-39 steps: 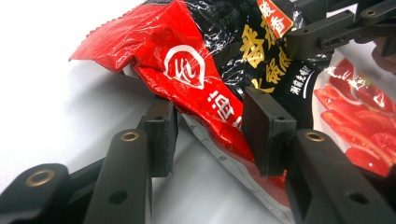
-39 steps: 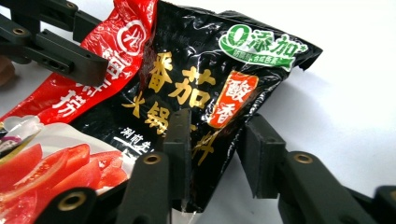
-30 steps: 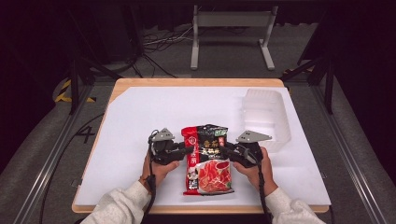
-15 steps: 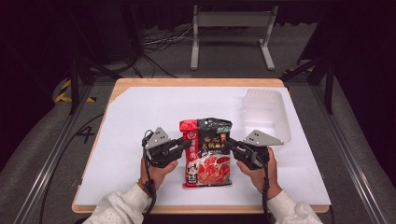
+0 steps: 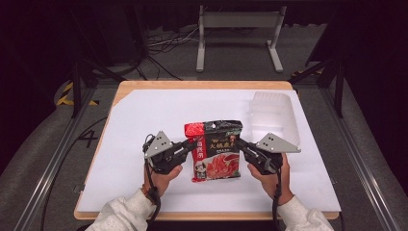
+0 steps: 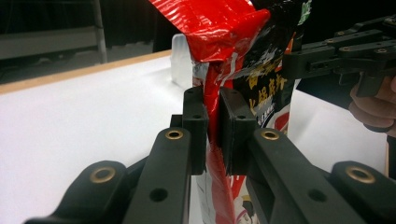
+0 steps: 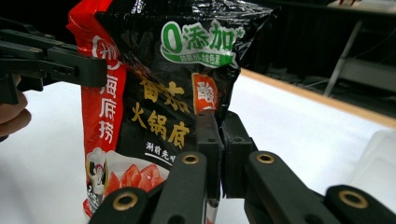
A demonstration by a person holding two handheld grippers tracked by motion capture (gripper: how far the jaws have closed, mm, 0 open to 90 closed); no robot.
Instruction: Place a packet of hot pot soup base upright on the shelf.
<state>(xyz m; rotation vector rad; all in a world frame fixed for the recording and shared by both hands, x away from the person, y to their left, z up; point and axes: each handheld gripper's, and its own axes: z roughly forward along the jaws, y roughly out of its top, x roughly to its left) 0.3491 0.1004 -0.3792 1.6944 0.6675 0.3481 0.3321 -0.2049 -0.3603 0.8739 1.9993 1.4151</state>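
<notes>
With both side edges pinched, we hold the sauce packet [image 5: 215, 150] upright over the white mat [image 5: 144, 120]: left gripper [image 6: 213, 128] and right gripper [image 7: 220, 149] jaws clamped tight on it. Likely next: carry it toward the clear tray [image 5: 273, 113], grip kept even.

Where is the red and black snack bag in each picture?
High view: bag at table centre, between both grippers.
Left gripper view: bag upper middle, its red edge pinched in the jaws.
Right gripper view: bag centre-left, its black edge pinched in the jaws.
Shared landmark: clear tray.
</notes>
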